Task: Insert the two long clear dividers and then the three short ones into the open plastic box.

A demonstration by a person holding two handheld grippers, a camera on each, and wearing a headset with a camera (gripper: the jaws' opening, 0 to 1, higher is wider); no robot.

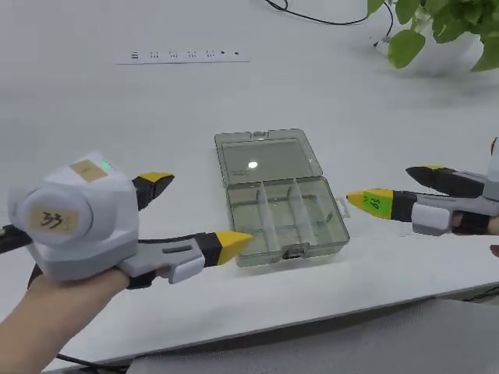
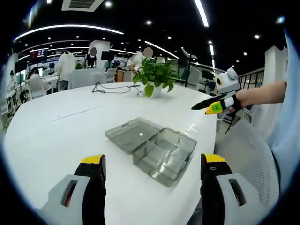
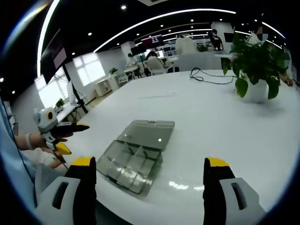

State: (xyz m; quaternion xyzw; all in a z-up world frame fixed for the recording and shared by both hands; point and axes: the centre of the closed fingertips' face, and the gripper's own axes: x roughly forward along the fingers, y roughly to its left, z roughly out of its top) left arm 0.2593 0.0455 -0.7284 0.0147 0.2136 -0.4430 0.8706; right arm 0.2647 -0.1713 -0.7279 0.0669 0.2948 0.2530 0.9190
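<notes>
Hand-held gripper point(image 1: 201, 212), white office table point(image 1: 156, 101)

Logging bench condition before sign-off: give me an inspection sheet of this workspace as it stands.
Surface: white table, glossy.
Job's things: open plastic box, lid laid back; clear dividers stand inside, count unclear.
Clutter: power strip, potted plant at the far side.
Grippers: left gripper and right gripper flank the box, jaws open, holding nothing.
Cables: dark cable near the potted plant.
Surroundings: open office; people far behind.
</notes>
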